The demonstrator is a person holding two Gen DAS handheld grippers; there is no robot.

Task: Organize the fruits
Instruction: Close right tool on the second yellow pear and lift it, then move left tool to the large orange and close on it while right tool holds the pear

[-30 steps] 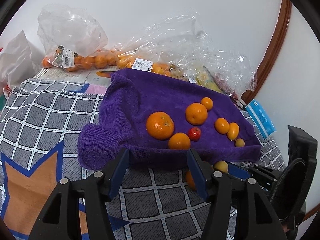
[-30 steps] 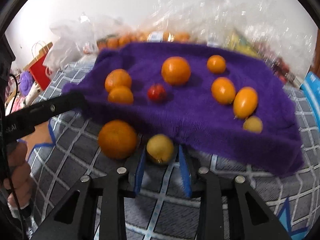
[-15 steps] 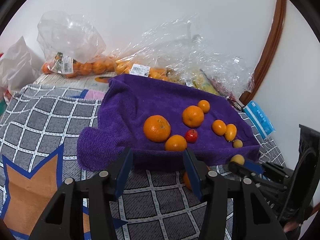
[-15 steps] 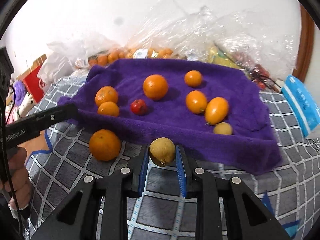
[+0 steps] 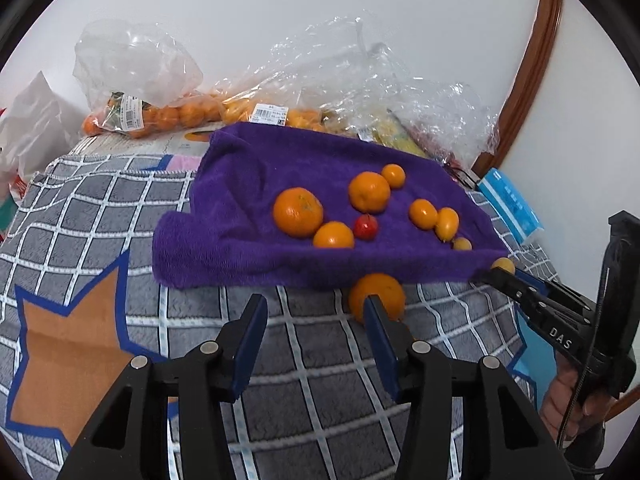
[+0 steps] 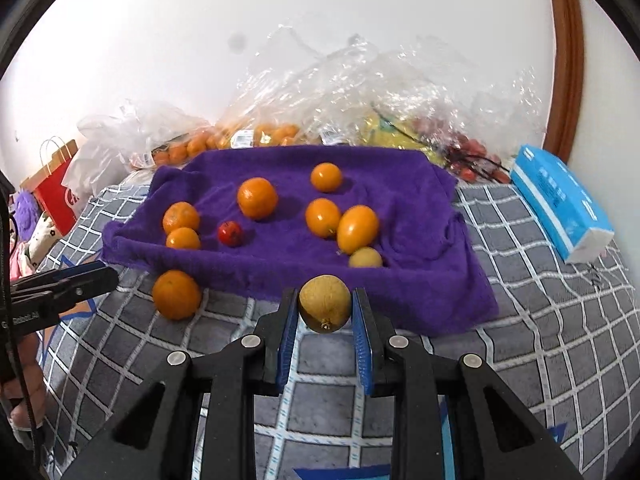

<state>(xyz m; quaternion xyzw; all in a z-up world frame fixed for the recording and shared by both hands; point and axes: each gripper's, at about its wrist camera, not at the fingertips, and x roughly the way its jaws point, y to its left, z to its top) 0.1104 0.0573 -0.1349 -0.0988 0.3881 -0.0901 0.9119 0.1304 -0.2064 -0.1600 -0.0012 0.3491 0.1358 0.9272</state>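
Note:
A purple towel (image 5: 256,184) (image 6: 400,184) bears several oranges, a small red fruit (image 5: 365,227) (image 6: 230,233) and a small yellow one (image 6: 365,258). My right gripper (image 6: 325,300) is shut on another small yellow fruit (image 6: 325,312) (image 5: 503,266), held in the air just before the towel's near edge. A loose orange (image 5: 378,296) (image 6: 176,294) lies on the checked blanket (image 5: 100,208) against that edge. My left gripper (image 5: 314,304) hovers over the blanket with its jaws closing on nothing; the orange sits just behind its right finger.
Clear plastic bags of oranges (image 5: 140,116) and other fruit pile against the white wall behind the towel. A blue tissue pack (image 6: 560,204) lies to the right, a red paper bag (image 6: 52,188) to the left. A hand (image 5: 568,396) holds the right gripper.
The right gripper has lifted the yellow fruit off the blanket and carried it toward the towel. The left gripper's jaws have narrowed, and the loose orange now shows by its right finger.

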